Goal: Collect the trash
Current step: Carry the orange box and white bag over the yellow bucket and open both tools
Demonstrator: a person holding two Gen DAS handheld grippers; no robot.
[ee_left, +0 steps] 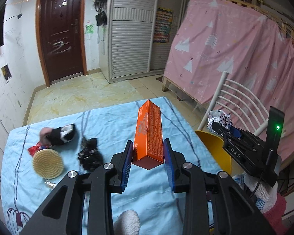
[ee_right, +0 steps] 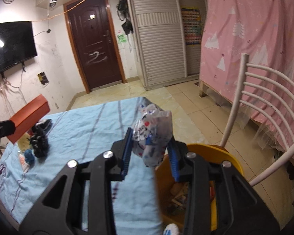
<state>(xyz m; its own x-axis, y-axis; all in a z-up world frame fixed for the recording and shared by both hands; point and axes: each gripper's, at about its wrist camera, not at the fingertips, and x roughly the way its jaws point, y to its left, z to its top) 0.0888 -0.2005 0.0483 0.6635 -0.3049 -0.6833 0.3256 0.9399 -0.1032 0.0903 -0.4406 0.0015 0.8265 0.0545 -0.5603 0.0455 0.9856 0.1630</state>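
Observation:
My left gripper is shut on a long orange box, held tilted above the blue-clothed table. In the right wrist view the same box shows at the far left. My right gripper is shut on a crumpled clear printed wrapper, at the table's right edge and over the near rim of a yellow bin. The left wrist view shows that gripper and wrapper above the bin. Paper scraps lie inside the bin.
On the table's left part lie a round beige brush, a black knobbly object, a black-and-white item, a red wrapper and a foil scrap. A white chair stands behind the bin, a pink curtain beyond.

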